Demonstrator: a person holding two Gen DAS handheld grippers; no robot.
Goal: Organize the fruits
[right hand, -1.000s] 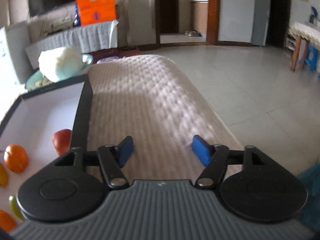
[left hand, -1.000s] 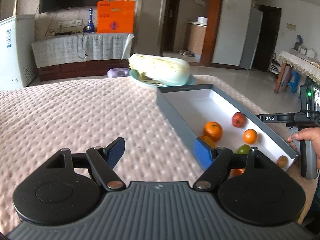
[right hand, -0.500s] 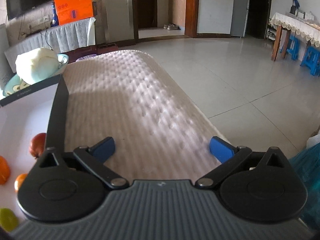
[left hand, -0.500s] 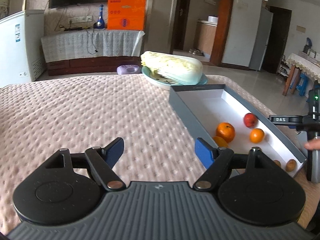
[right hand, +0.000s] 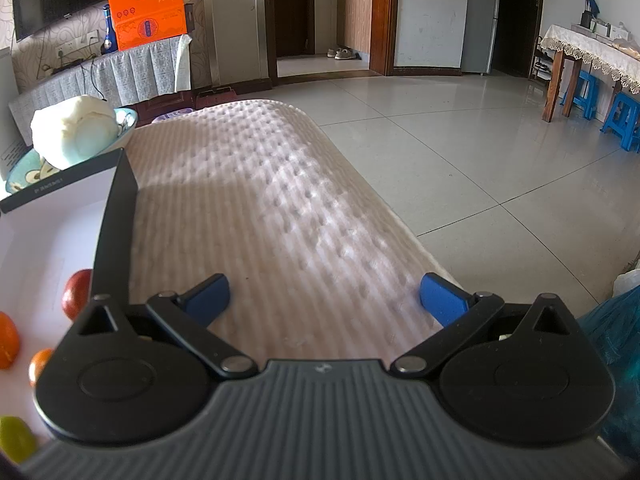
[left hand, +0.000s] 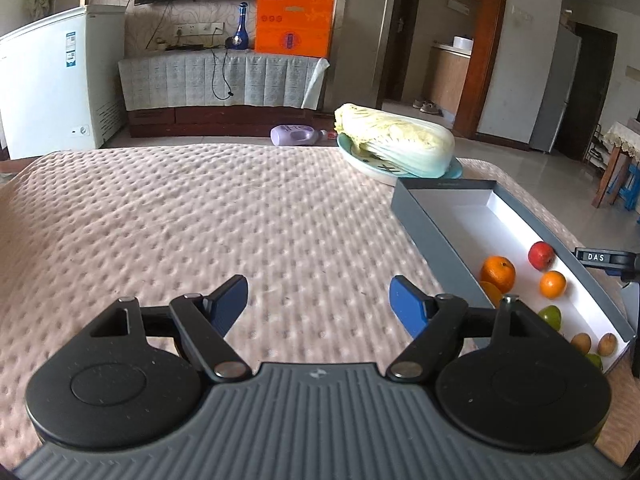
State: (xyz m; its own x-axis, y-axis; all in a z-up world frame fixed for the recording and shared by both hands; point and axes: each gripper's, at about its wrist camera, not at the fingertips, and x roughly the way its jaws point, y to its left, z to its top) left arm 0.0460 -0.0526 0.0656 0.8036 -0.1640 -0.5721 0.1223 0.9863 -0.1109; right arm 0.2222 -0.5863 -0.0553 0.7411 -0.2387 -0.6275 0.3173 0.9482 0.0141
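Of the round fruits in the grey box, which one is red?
The red apple, lying farthest along the grey box against its right wall; the fruits nearer the camera are orange, green or brown.

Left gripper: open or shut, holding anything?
Open. The left gripper has its blue fingers spread wide, with only bare tablecloth between them.

Fruits point(left hand: 498, 271) loose inside gray box point(left hand: 432, 216)

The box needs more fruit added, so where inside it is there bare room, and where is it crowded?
The box is bare at its far end, between the wall nearest the cabbage and the red apple. The near end is crowded: oranges, green fruit and small brown fruits.
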